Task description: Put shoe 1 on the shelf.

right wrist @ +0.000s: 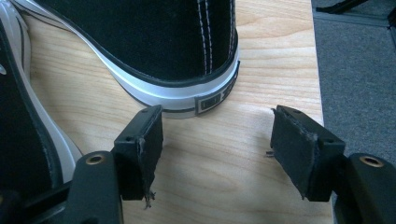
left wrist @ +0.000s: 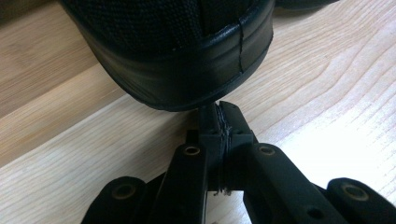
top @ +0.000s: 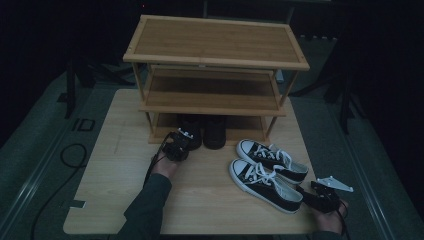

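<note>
The wooden shoe rack (top: 215,75) stands at the far side of the bench (top: 125,165), and I judge the tidying about half done: a pair of black shoes (top: 204,131) already sits on the bottom shelf, left of centre, heels facing me, while the top and middle shelves are bare. What is left, as I read it, is the pair of black-and-white sneakers (top: 270,172) lying side by side on the bench to the right, just near of the rack, toes pointing far-left. My left tongs (top: 178,146) are at the left black shoe (left wrist: 173,51): the jaws are pressed fully together with nothing between them, and their tips butt against the rubber edge of its heel, so I seem to be nudging it in, not gripping it. My right tongs (right wrist: 217,140) rest at the near right corner of the bench, jaws spread wide and empty, pointed at the heel of the nearer sneaker (right wrist: 154,51) and close to it, though not touching.
</note>
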Motion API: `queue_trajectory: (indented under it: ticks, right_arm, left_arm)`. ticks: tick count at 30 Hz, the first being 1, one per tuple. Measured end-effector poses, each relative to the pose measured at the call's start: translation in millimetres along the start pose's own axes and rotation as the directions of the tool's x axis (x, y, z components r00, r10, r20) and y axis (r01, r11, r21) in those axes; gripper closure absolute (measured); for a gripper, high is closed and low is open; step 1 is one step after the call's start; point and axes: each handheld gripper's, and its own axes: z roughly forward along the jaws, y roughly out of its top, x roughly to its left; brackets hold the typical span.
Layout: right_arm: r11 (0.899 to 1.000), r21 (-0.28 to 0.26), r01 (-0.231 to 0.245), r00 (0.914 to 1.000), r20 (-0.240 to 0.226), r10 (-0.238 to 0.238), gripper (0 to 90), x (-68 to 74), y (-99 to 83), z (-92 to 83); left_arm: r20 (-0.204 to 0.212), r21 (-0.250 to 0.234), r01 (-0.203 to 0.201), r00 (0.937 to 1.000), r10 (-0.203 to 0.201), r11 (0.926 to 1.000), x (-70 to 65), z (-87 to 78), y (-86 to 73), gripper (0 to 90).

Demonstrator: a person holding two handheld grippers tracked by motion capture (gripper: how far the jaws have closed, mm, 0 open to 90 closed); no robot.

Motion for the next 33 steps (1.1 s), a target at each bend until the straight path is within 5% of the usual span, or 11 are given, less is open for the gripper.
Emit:
queue_trajectory:
  ticks: [10, 15, 20, 33]
  right_arm:
    - [1.000, 0.001, -0.001, 1.0000, 0.000, 0.001, 34.0, 0.0, 0.1, 0.1]
    - [1.000, 0.001, -0.002, 1.0000, 0.000, 0.002, 34.0, 0.1, 0.1, 0.0]
    - [1.000, 0.000, 0.002, 1.0000, 0.001, -0.002, 34.2, 0.2, 0.0, 0.1]
    - [1.000, 0.000, 0.003, 1.0000, 0.003, -0.003, 34.1, 0.4, 0.0, 0.0]
  left_arm:
    - [-0.003, 0.008, 0.010, 0.9999, -0.010, 0.9999, 2.3, 4.0, 5.8, 88.7]
    - [0.020, 0.000, -0.003, 0.9998, 0.003, 1.0000, 1.2, 2.7, 3.1, 74.9]
    - [0.031, -0.014, 0.010, 0.9995, -0.009, 0.9999, 6.9, -3.5, -3.5, 65.2]
    - [0.027, -0.062, 0.060, 0.9980, -0.058, 0.9963, 22.6, -18.4, -29.8, 57.5]
